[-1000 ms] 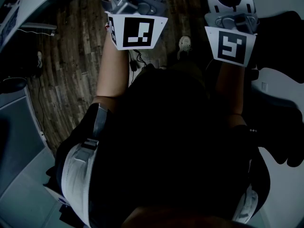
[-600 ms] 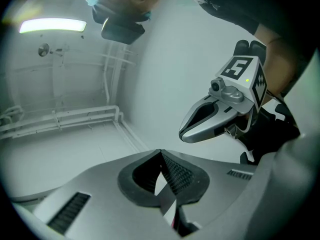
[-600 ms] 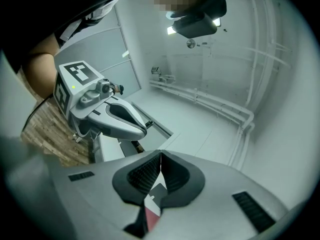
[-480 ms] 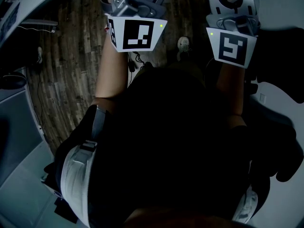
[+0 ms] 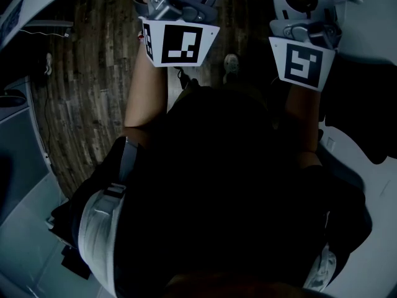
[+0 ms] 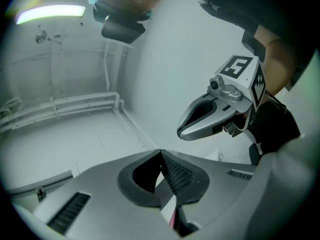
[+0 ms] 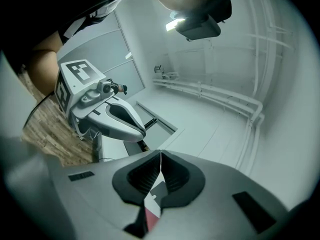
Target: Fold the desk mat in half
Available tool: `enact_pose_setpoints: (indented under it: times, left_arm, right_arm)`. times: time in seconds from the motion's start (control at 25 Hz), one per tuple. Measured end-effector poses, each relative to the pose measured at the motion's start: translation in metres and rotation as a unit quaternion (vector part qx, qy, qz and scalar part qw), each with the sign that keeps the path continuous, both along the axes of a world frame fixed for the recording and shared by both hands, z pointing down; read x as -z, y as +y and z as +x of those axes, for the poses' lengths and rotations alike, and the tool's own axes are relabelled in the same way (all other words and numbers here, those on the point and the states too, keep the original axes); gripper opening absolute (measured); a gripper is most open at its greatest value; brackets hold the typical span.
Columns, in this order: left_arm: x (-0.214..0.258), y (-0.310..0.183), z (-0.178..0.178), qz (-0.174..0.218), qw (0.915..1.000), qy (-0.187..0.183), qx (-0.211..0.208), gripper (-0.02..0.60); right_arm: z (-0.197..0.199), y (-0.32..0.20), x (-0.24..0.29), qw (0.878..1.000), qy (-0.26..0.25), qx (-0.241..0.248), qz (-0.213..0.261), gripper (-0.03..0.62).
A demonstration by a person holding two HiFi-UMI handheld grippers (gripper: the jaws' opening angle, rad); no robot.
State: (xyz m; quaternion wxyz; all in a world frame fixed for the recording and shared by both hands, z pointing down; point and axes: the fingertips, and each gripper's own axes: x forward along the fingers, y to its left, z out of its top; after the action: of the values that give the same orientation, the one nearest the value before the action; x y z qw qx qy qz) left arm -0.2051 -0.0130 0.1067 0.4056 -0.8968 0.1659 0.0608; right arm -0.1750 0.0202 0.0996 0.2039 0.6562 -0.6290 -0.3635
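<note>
No desk mat shows plainly in any view. My left gripper (image 6: 160,153) points up at the ceiling, its ridged pads pressed together with nothing between them. My right gripper (image 7: 160,153) also points up, and its pads meet at the tip with nothing held. In the head view both are held close to the person's chest. Only their marker cubes show there, the left cube (image 5: 180,42) and the right cube (image 5: 304,64). Each gripper view shows the other gripper alongside: the right gripper's body (image 6: 220,109) and the left gripper's body (image 7: 107,114).
The person's dark torso (image 5: 229,185) fills the middle of the head view. Below lie a wooden floor (image 5: 93,92) with cables and a shoe (image 5: 231,62). A white surface (image 5: 372,185) with a dark patch (image 5: 363,113) sits at the right. Ceiling pipes (image 7: 225,96) and a light strip (image 6: 50,13) show overhead.
The grippers keep their place and both stay shut. The head view has drifted a little, so the floor, the shoe and the white surface at the right have shifted in the picture.
</note>
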Motion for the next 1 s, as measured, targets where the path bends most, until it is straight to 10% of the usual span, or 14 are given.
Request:
enact_pose_setpoints:
  times: [1.0]
  left_arm:
    - [-0.036, -0.068, 0.142, -0.047, 0.9983, -0.019, 0.03, 0.012]
  right_arm:
    - [0.132, -0.072, -0.031, 0.998, 0.001, 0.048, -0.031, 0.031]
